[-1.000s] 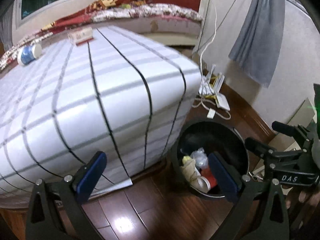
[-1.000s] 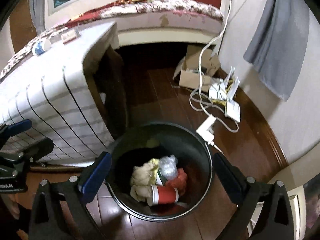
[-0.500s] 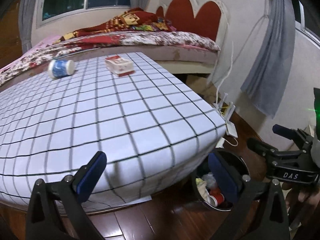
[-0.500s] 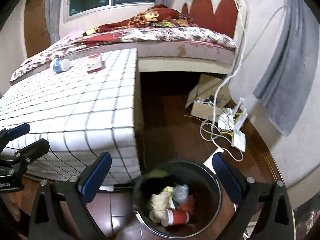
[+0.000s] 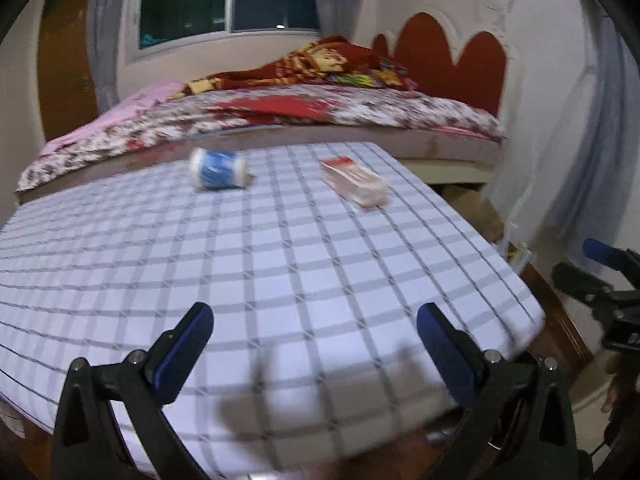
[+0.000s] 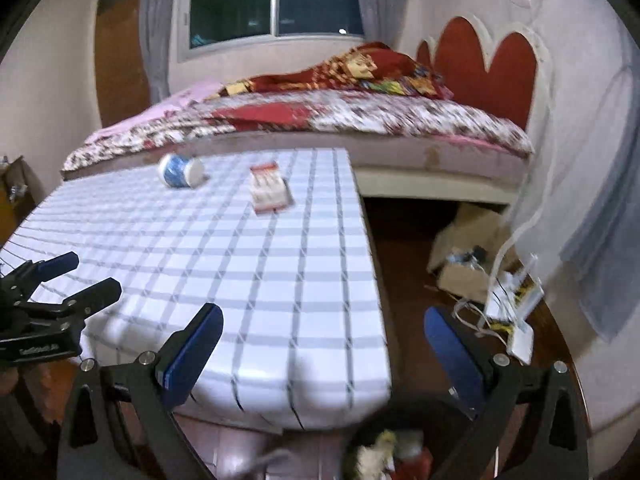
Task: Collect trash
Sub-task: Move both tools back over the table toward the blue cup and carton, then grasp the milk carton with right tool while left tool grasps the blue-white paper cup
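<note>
Now both claws spread, empty; blue cup [image 5: 218, 169] on its side, long axis across checked table [image 5: 304, 264].

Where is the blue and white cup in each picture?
Left wrist view: the cup lies on its side at the far edge of the checked table, upper middle, left of the red and white box.
Right wrist view: the cup lies at the table's far edge, upper left, again left of the box.
Shared landmark: the box, with the bed behind it.
</note>
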A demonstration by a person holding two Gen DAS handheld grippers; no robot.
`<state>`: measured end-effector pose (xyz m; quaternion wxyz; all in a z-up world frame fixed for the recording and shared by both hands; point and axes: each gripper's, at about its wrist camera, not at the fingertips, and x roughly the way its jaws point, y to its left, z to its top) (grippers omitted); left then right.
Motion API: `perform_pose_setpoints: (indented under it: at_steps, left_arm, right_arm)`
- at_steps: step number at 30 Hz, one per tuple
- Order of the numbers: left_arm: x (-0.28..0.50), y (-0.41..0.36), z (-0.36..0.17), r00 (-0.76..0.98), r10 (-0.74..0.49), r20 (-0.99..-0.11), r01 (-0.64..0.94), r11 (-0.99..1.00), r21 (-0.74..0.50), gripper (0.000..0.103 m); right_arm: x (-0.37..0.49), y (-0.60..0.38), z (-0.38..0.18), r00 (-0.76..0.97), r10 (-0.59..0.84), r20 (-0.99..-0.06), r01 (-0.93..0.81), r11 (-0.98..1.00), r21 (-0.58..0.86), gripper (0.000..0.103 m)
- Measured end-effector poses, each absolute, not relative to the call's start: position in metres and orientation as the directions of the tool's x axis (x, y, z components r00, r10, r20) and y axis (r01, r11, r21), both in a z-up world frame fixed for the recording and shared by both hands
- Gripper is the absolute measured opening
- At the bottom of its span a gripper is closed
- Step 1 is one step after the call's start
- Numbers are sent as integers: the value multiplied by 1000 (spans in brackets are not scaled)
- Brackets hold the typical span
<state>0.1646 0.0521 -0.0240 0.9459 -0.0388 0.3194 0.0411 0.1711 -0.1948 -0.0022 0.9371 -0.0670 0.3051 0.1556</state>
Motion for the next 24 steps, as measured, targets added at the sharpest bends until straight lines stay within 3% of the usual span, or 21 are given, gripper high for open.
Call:
perform_pose_setpoints:
  at_steps: [11, 24]
  left_arm:
    - [221, 124, -16, 770, 166, -616, -229, 973, -24, 102]
    - [356, 185, -60, 737, 212, -642, -246, 968, 38, 102]
  right_arm:
    - [244, -127, -4, 701, 334, -630, -428, 904, 3, 102]
    - [384, -45, -64, 643, 263, -719, -444, 893, -70, 102]
